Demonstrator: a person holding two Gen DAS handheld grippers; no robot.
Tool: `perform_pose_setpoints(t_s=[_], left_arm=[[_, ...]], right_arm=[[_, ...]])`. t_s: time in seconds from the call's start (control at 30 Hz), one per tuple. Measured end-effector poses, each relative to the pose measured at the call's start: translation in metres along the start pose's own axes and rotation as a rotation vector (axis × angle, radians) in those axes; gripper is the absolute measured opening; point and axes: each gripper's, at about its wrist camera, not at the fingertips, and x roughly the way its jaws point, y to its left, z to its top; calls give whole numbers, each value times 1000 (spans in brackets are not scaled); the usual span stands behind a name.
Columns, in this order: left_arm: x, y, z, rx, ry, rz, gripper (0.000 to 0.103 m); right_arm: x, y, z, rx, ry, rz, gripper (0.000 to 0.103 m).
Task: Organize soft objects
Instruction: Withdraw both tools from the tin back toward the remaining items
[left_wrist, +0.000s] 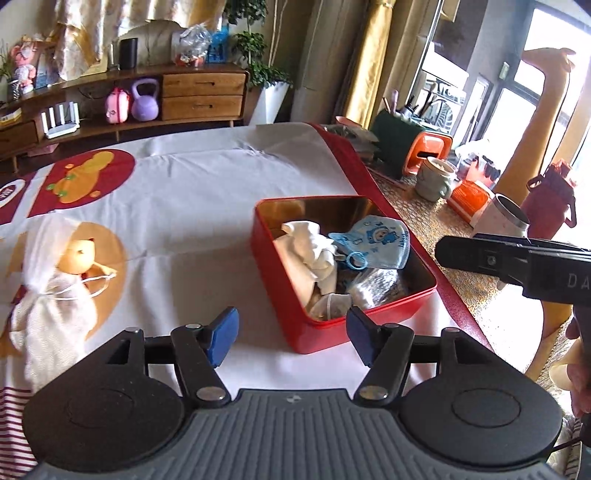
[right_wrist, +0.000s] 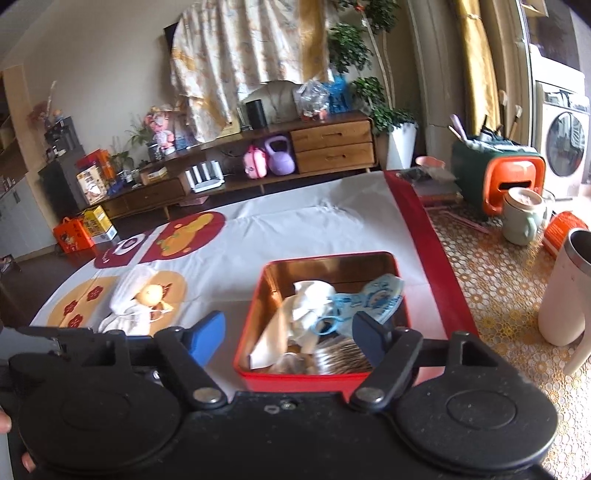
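A red tin box (left_wrist: 332, 332) (right_wrist: 295, 378) stands open on the white tablecloth. Inside it lie a crumpled white cloth (left_wrist: 310, 251) (right_wrist: 306, 306), a blue printed child's face mask (left_wrist: 380, 243) (right_wrist: 373, 299) and a clear plastic bag (left_wrist: 373, 288) (right_wrist: 340, 354). Left of the tin, a heap of white masks (left_wrist: 48, 295) (right_wrist: 129, 310) with ear loops rests on the cloth beside a round orange thing (left_wrist: 79, 254). My left gripper (left_wrist: 291, 332) hangs open over the tin's near left corner. Above the tin's near edge my right gripper (right_wrist: 290, 338) is open too. Neither has anything between its pads.
The tablecloth's red border (left_wrist: 354, 162) runs along the tin's right side. Beyond it, on a patterned mat, stand a pale green mug (left_wrist: 434, 179) (right_wrist: 522, 218), a white tumbler (right_wrist: 565, 288), an orange and green holder (right_wrist: 506, 184) and a dark red bottle (left_wrist: 550, 206). A wooden sideboard (right_wrist: 332, 147) lines the far wall.
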Motion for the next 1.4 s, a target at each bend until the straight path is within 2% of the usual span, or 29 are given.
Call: perform_pose_setpoints(t_s=[0.23, 0.4, 0.57, 0.77, 0.83, 1.13, 1.3, 1.4], left_arm=[[-34, 32, -11, -31, -55, 38, 73], [-52, 54, -17, -58, -71, 63, 83], [-65, 80, -21, -83, -81, 85, 84], [-75, 117, -21, -121, -84, 109, 94], [-79, 128, -21, -128, -90, 118, 101], [-82, 164, -15, -125, -145, 194, 101], [-76, 189, -15, -169, -136, 205, 101], [-71, 204, -14, -184, -130, 237, 101]], right_arm=[[-4, 34, -4, -34, -9, 20, 85], [0, 59, -8, -46, -4, 42, 90], [6, 84, -12, -50, 8, 64, 96], [16, 113, -15, -85, 20, 92, 100], [21, 122, -16, -98, 28, 103, 101], [48, 154, -17, -151, 73, 137, 102], [63, 166, -16, -172, 97, 159, 102], [75, 174, -15, -189, 114, 174, 102]])
